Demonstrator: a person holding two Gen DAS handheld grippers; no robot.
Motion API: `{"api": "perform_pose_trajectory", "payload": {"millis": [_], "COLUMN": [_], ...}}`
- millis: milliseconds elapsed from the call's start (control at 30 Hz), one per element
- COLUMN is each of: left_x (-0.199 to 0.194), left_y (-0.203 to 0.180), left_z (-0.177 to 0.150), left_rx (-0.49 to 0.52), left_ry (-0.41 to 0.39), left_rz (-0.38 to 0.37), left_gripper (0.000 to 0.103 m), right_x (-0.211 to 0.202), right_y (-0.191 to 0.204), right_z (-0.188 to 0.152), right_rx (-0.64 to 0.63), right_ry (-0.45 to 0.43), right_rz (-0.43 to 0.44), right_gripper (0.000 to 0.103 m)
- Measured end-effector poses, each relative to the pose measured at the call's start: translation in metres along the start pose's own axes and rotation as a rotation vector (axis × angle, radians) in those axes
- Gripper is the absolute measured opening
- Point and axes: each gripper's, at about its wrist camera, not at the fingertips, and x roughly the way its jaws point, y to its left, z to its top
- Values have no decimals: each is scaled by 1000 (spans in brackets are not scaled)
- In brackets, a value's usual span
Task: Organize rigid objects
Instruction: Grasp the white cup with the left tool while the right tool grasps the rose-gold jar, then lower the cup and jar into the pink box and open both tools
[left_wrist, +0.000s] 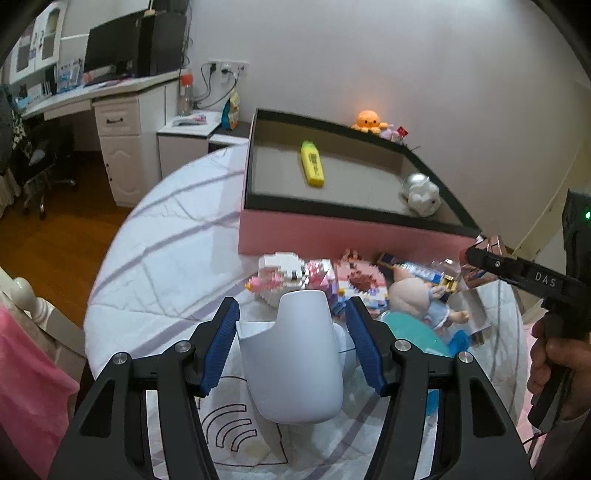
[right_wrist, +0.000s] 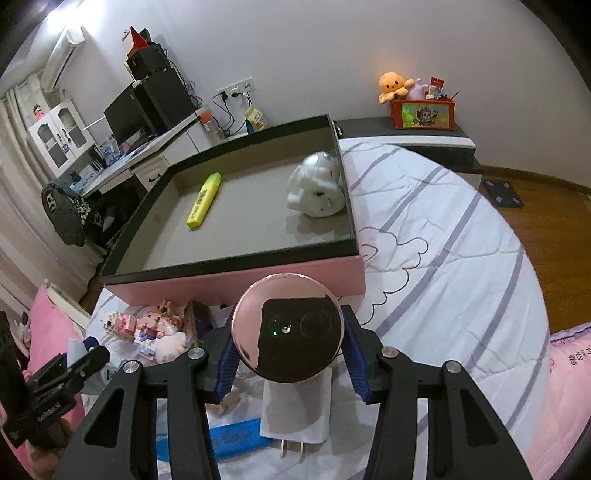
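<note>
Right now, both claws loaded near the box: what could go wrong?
1. The right claw pinches the round pink compact by its glossy rim only; it could slip out before reaching the box.
2. The left claw straddles the white holder with a gap at each pad, so it may tip.
3. The pile of block toys lies below both paths and could get knocked.

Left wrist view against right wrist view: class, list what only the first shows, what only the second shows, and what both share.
Only the left wrist view shows the white curved holder between the open left gripper and the baby doll. Only the right wrist view shows the white plug adapter and the round rose-gold compact face-on, clamped by the right gripper. Both share the pink box, the yellow highlighter, the white figurine and the orange octopus plush.
</note>
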Motion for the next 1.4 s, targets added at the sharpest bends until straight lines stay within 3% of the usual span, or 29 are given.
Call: {"api": "perform_pose_trajectory", "payload": {"millis": [433, 833, 1133, 1400], "left_x": [-32, -25, 18, 75], "left_y": [-8, -21, -34, -42], "left_z": [49, 117, 163, 173], "left_rx": [43, 97, 133, 136], "left_ry": [-137, -250, -246, -156], "left_rz": [-4, -2, 27, 34], "left_gripper": [61, 61, 61, 61], "right_x": [-33, -29, 8, 59], "right_y": [19, 45, 57, 51], "right_z": [30, 78, 109, 117], "right_rx": [-61, -162, -202, -190], "right_ry": [-103, -172, -163, -81], "right_rz": [10, 18, 1, -25], "right_gripper": [50, 50, 50, 50]}}
